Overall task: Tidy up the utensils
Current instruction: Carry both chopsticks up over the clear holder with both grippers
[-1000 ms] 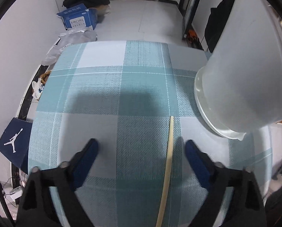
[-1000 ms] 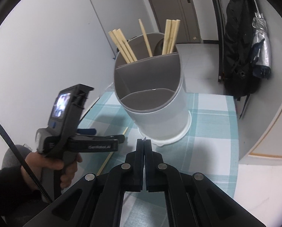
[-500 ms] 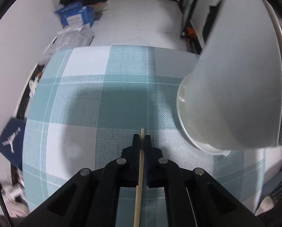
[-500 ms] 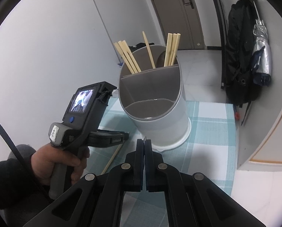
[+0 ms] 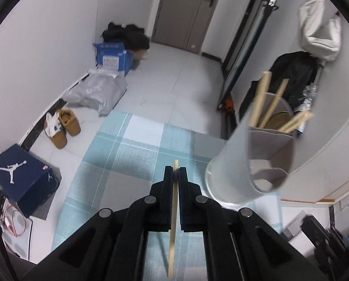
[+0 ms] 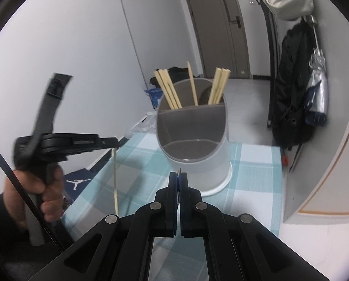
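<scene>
The left gripper (image 5: pixel 175 171) has its jaws clamped on a single chopstick (image 5: pixel 172 238), gripped close to one end, so only a short tip shows past the jaws. In the right wrist view the same chopstick (image 6: pixel 115 180) hangs almost straight down from the left gripper (image 6: pixel 113 142), clear of the checked tablecloth (image 6: pixel 249 164), its long axis close to vertical. A hand (image 6: pixel 34 194) holds that gripper's handle. The holder (image 5: pixel 249 164), a pale round tub, stands on the cloth to the right of the left gripper and a little beyond it, near but not touching. The right gripper (image 6: pixel 178 175) has its jaws together on nothing, just in front of the holder (image 6: pixel 197 145). The left hand carries the chopstick, so the drop looks to be its job. The holder is split into compartments. The far one holds several chopsticks (image 6: pixel 193 86) leaning at angles. The nearer compartments appear empty. To go in, the chopstick would likely need carrying right, above the rim, then lowering end first.
</scene>
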Motion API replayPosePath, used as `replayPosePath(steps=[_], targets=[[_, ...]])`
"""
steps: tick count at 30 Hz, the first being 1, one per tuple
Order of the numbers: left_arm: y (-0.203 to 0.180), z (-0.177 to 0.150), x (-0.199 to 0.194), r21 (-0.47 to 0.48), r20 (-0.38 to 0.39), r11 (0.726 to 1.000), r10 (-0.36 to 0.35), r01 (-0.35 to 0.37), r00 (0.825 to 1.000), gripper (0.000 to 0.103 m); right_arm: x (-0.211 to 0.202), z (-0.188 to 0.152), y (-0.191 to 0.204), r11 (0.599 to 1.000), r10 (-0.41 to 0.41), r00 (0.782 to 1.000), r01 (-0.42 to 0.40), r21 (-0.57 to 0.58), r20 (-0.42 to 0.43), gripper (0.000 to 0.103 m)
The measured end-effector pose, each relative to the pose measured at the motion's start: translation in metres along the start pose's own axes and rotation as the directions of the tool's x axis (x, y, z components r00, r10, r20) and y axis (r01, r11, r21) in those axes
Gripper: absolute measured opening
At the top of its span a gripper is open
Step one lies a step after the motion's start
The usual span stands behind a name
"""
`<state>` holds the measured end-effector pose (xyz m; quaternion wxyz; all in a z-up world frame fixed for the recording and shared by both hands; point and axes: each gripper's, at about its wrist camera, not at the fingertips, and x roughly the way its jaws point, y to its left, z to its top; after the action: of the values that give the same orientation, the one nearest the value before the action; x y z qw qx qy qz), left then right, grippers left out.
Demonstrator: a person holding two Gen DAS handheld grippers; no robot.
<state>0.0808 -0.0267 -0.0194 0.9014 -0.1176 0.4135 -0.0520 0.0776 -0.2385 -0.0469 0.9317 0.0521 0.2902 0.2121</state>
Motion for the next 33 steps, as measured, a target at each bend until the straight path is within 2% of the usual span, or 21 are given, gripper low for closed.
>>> replayPosePath(steps=[7, 14, 20, 28, 33], targets=[[0.002, -0.002, -0.002, 0.082, 0.014, 0.996, -0.030, 0.029, 0.999, 0.001, -0.003, 0.004, 0.013, 0.999, -0.028, 0.999, 0.029, -0.030, 0.015, 0.001], [0.003, -0.008, -0.016, 0.127, 0.020, 0.991, -0.047, 0.044, 0.999, 0.000, -0.008, 0.005, 0.018, 0.997, -0.065, 0.998, 0.066, -0.041, 0.023, 0.001], [-0.001, -0.007, -0.034, 0.150, 0.038, 0.985, -0.088, 0.081, 0.995, 0.000, -0.021, 0.008, 0.016, 0.996, -0.083, 0.995, 0.084, -0.033, 0.051, 0.001], [-0.016, 0.013, -0.058, 0.171, 0.084, 0.975, -0.155, 0.139, 0.984, 0.000, -0.040, 0.021, 0.010, 0.994, -0.100, 0.990, 0.102, -0.024, 0.097, 0.001], [-0.030, 0.032, -0.076, 0.194, 0.121, 0.965, -0.200, 0.174, 0.972, 0.000, -0.057, 0.042, 0.003, 0.994, -0.100, 0.986, 0.104, -0.019, 0.132, 0.001]])
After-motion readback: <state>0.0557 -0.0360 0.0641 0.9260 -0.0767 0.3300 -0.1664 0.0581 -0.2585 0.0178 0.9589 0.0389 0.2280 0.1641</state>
